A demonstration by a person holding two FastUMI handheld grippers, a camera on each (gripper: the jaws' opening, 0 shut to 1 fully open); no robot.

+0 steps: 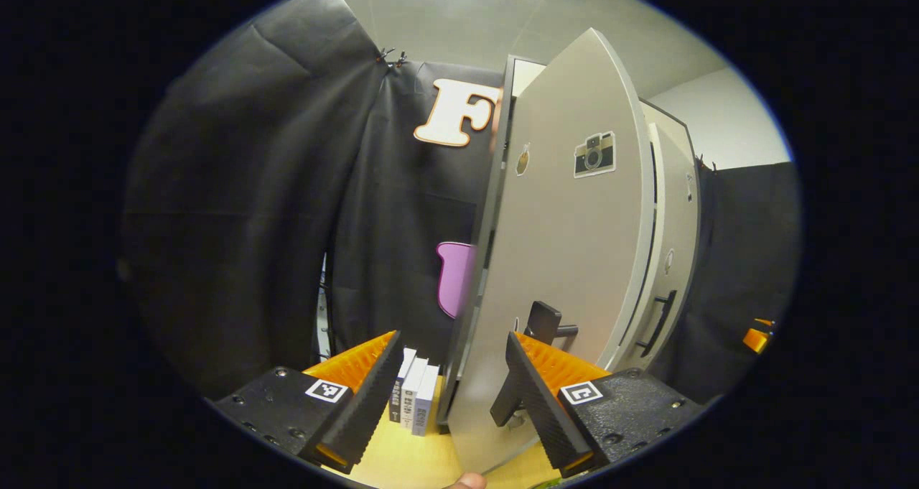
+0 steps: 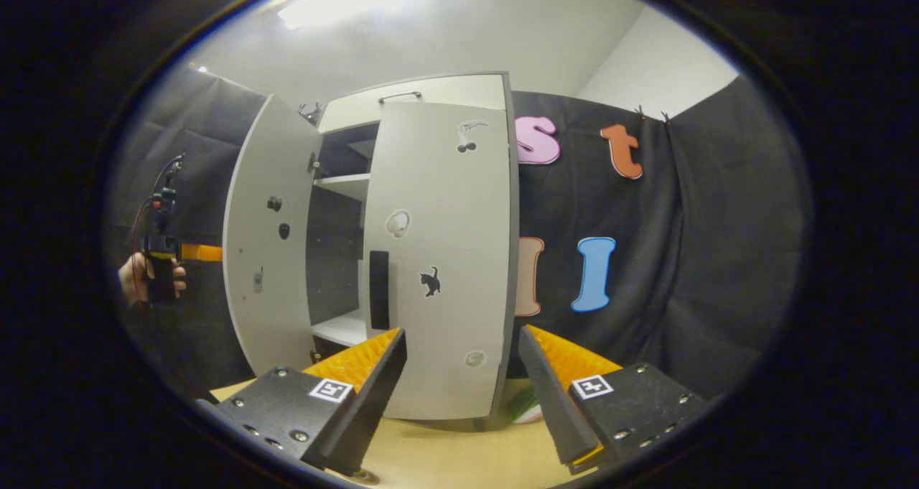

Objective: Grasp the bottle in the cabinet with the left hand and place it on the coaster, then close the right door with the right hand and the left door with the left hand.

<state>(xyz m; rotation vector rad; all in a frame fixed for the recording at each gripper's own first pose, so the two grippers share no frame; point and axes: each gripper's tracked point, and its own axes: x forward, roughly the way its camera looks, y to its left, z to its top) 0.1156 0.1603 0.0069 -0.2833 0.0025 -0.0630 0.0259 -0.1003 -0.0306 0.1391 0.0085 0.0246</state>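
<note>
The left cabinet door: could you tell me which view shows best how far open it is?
The right gripper view: there the left door swings out from the cabinet, shelves visible behind it. The left gripper view shows the door close up, near edge-on.

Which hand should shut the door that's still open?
The left. In the left gripper view the left gripper has its jaws apart right at the open left door, near its handle. The right door looks shut already, in front of the right gripper.
</note>
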